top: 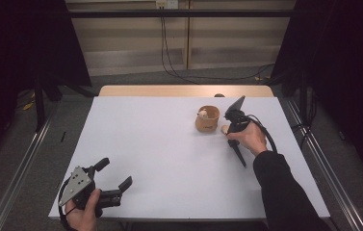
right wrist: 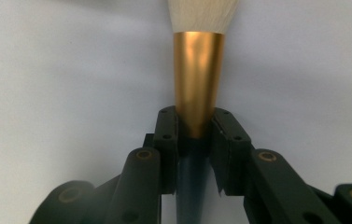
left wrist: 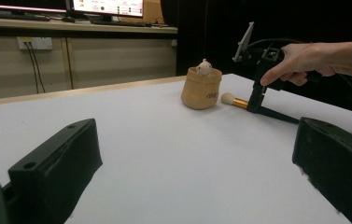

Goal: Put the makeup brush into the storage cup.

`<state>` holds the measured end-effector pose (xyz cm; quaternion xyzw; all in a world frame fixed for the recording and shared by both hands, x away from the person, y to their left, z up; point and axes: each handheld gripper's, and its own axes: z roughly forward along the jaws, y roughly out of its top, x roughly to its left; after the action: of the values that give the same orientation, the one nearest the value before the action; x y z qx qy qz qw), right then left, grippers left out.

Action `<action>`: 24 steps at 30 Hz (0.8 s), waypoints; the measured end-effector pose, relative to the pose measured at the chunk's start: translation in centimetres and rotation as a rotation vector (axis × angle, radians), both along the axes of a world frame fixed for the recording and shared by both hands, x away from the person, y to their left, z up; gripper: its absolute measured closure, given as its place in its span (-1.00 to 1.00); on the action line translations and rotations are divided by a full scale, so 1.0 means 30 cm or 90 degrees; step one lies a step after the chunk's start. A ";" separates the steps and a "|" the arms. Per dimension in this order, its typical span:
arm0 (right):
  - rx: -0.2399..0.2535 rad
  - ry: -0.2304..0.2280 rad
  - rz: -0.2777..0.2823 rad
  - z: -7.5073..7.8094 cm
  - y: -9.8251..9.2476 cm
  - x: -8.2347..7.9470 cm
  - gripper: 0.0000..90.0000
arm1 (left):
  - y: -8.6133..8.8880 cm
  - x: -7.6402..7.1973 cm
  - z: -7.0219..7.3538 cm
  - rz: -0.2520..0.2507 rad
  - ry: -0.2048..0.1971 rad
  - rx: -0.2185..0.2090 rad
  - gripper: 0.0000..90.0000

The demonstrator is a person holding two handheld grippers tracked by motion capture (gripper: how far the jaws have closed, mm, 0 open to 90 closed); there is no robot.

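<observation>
A makeup brush with white bristles, a gold ferrule and a dark handle lies on the white table. My right gripper is shut on it where the ferrule meets the handle. In the high view the right gripper points down at the table's right side, and the brush's handle trails toward the person. The brush head lies just right of a small tan pouch, which holds a little white object. My left gripper rests open at the front left with nothing between its jaws.
A wooden strip runs along the table's far edge. Metal rails flank the table on the floor, and cables lie behind it. A desk with monitors stands beyond the far side.
</observation>
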<state>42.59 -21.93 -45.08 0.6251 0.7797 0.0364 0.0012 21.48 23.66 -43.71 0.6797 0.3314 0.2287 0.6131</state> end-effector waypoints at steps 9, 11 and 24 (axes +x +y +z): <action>-0.004 -0.004 0.019 -0.001 0.001 -0.001 0.66 | -0.003 0.000 -0.001 -0.005 0.004 0.000 -0.98; -0.011 0.000 0.019 0.002 0.005 -0.001 0.66 | -0.002 0.000 -0.001 -0.006 0.004 0.000 -0.98; 0.007 0.006 0.023 0.003 -0.007 0.004 0.67 | 0.000 0.001 -0.002 -0.003 0.005 0.000 -0.98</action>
<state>42.72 -22.15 -45.00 0.6108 0.7909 0.0375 -0.0067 21.52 23.66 -43.77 0.6814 0.3319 0.2249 0.6124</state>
